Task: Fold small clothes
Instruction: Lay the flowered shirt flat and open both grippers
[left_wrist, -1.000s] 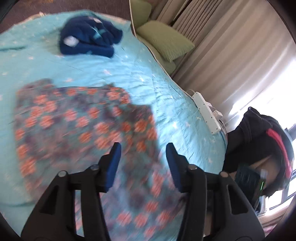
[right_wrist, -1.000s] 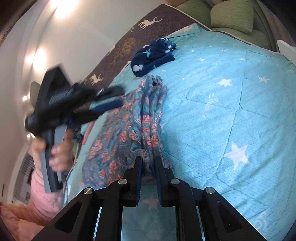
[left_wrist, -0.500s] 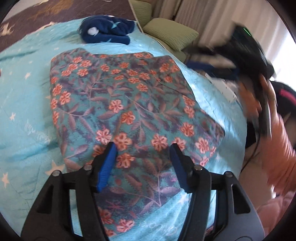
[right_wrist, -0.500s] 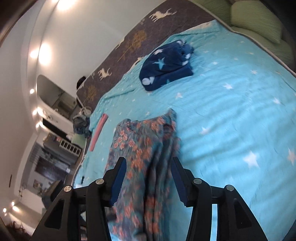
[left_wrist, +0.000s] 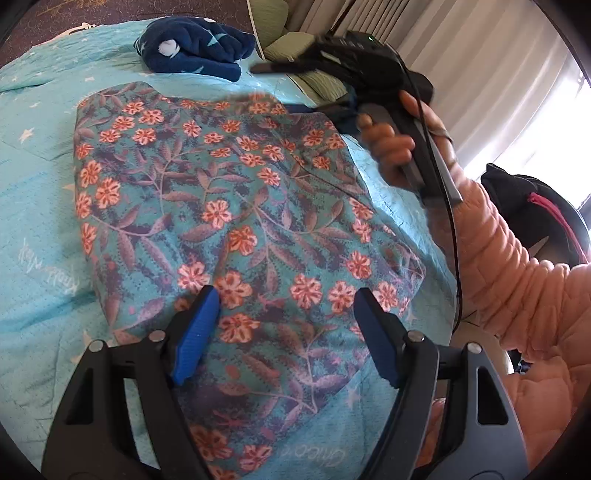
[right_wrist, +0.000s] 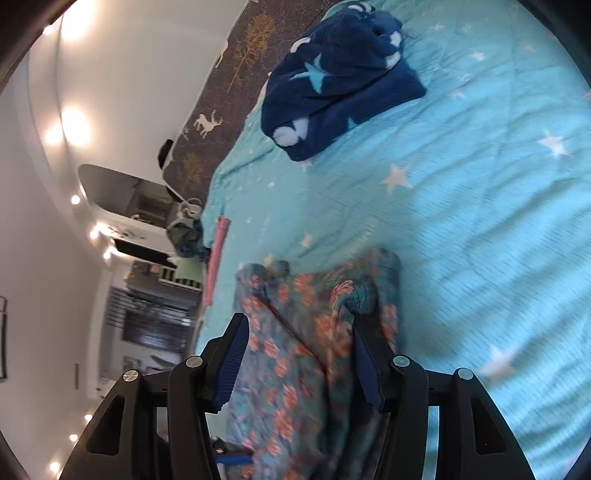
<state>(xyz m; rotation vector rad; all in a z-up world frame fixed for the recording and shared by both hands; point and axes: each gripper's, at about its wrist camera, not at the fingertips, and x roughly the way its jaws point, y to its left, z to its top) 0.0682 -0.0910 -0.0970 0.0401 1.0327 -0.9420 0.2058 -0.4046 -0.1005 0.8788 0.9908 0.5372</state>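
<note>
A teal garment with orange flowers (left_wrist: 236, 206) lies spread flat on the turquoise star bedspread (left_wrist: 37, 192). My left gripper (left_wrist: 286, 301) hovers over its near part with its jaws opening wide, and its pads press on nothing. The right gripper (right_wrist: 297, 325) is over the garment (right_wrist: 291, 373) at its far edge. Its jaws are opening too, with a bunched fold beside the right finger but not pinched. In the left wrist view the right gripper (left_wrist: 275, 88) is held by a hand (left_wrist: 391, 147) at the garment's far right corner.
A folded navy fleece with pale stars (left_wrist: 195, 48) (right_wrist: 340, 77) lies further up the bed. Green pillows (left_wrist: 321, 81) and curtains stand to the right. A black bag (left_wrist: 535, 206) sits beyond the pink sleeve (left_wrist: 517, 288). A brown deer-print blanket (right_wrist: 229, 92) borders the bedspread.
The right gripper let go of the bunched garment edge, opened and swung across the bed. The garment now lies spread flat. The left gripper's jaws widened and it dropped closer to the cloth.
</note>
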